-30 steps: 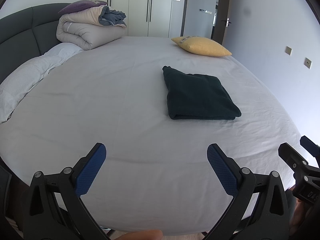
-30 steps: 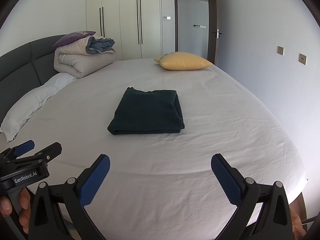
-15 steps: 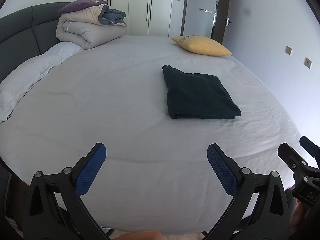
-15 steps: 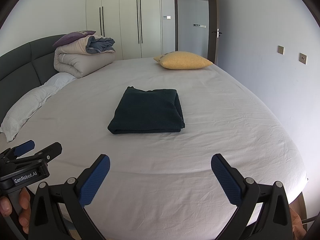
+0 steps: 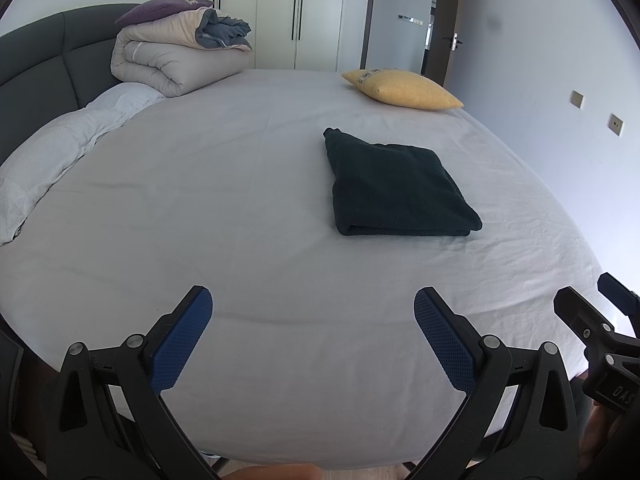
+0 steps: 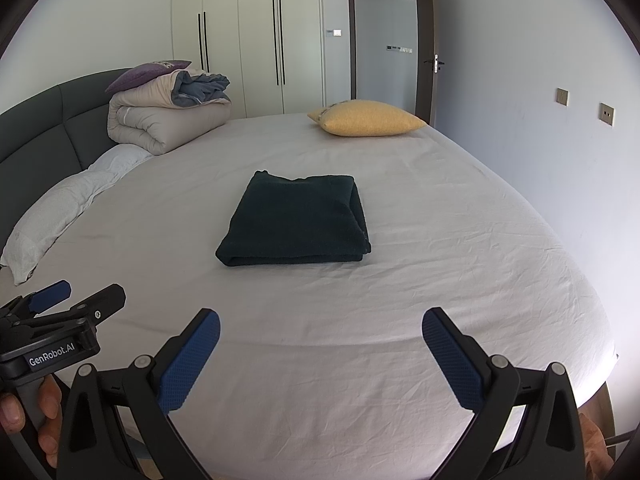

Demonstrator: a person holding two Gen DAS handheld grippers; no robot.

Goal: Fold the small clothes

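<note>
A dark green garment lies folded into a neat rectangle on the white bed sheet, right of centre in the left wrist view and centred in the right wrist view. My left gripper is open and empty, held back over the bed's near edge. My right gripper is open and empty too, well short of the garment. Each gripper shows at the edge of the other's view.
A yellow cushion lies at the far side of the bed. A rolled beige duvet with a purple pillow sits by the dark headboard. A white pillow lies at the left. Wardrobe and door stand behind.
Both grippers have stayed open and nearly still; the views shifted only slightly. The folded garment has not moved.
</note>
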